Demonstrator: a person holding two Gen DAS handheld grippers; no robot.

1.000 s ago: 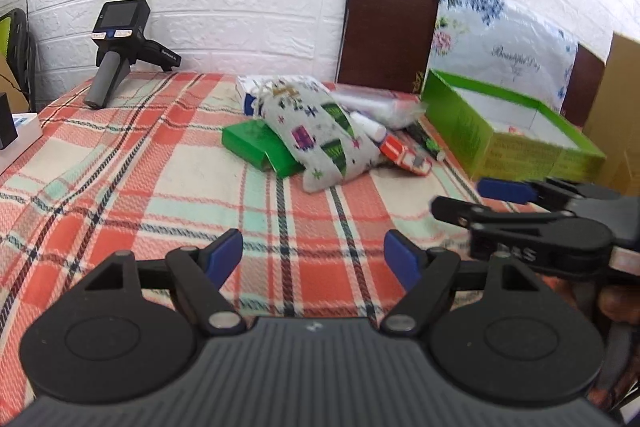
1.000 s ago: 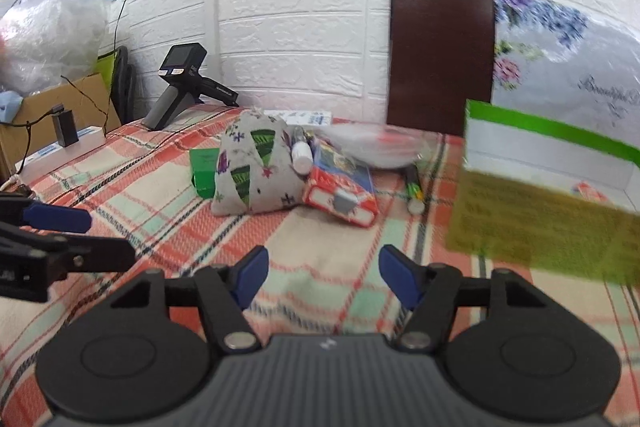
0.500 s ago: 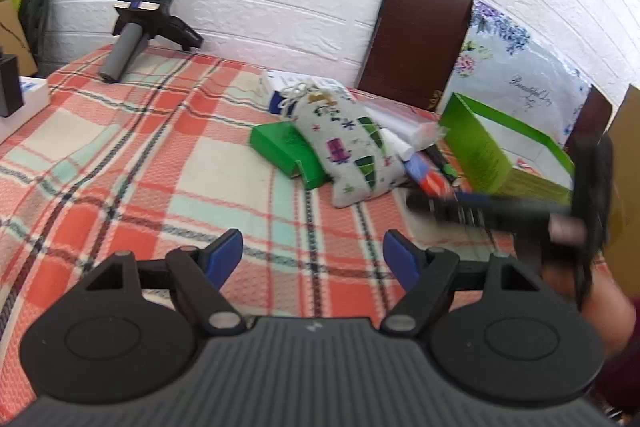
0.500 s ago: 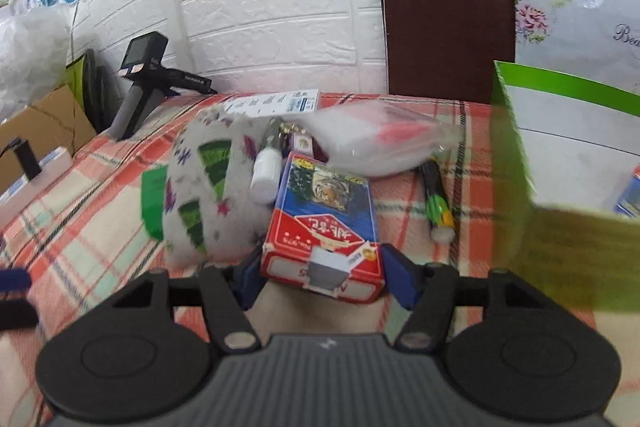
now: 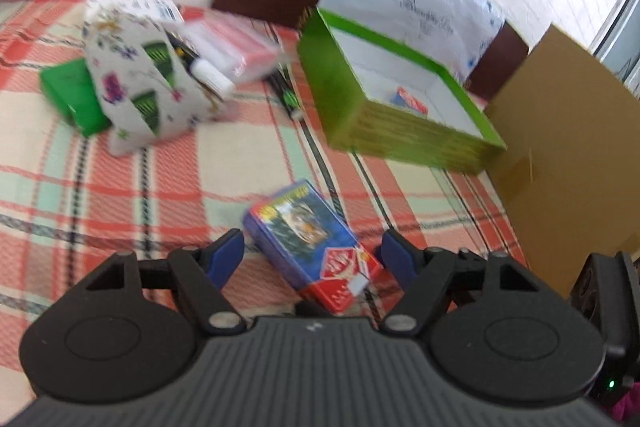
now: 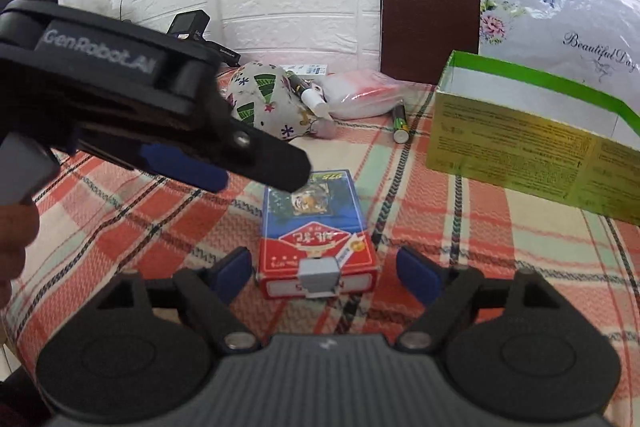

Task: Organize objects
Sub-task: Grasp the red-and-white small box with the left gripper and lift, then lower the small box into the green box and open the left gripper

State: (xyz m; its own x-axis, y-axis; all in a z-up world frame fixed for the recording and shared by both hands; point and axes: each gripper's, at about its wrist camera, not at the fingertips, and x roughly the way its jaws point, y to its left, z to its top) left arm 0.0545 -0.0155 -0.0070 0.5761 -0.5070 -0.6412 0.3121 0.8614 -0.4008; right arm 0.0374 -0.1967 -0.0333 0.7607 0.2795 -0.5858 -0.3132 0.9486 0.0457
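A blue and red card box (image 5: 312,243) lies flat on the plaid cloth; it also shows in the right wrist view (image 6: 316,231). My left gripper (image 5: 312,257) is open with the box between its blue fingertips. My right gripper (image 6: 326,273) is open, its fingertips on either side of the box's near end. The left gripper's body (image 6: 132,107) crosses the right wrist view above the box. A green open box (image 5: 400,99) stands to the right, with a small card box inside.
A patterned fabric pouch (image 5: 140,75), a green packet (image 5: 72,95), a white tube (image 5: 212,75), a clear plastic bag (image 5: 236,47) and a marker (image 5: 288,95) lie piled at the back. A cardboard box (image 5: 568,163) stands at the right edge.
The card box has come from the pile to the near cloth in front of the green box. My left gripper swung right over it. My right gripper drew back.
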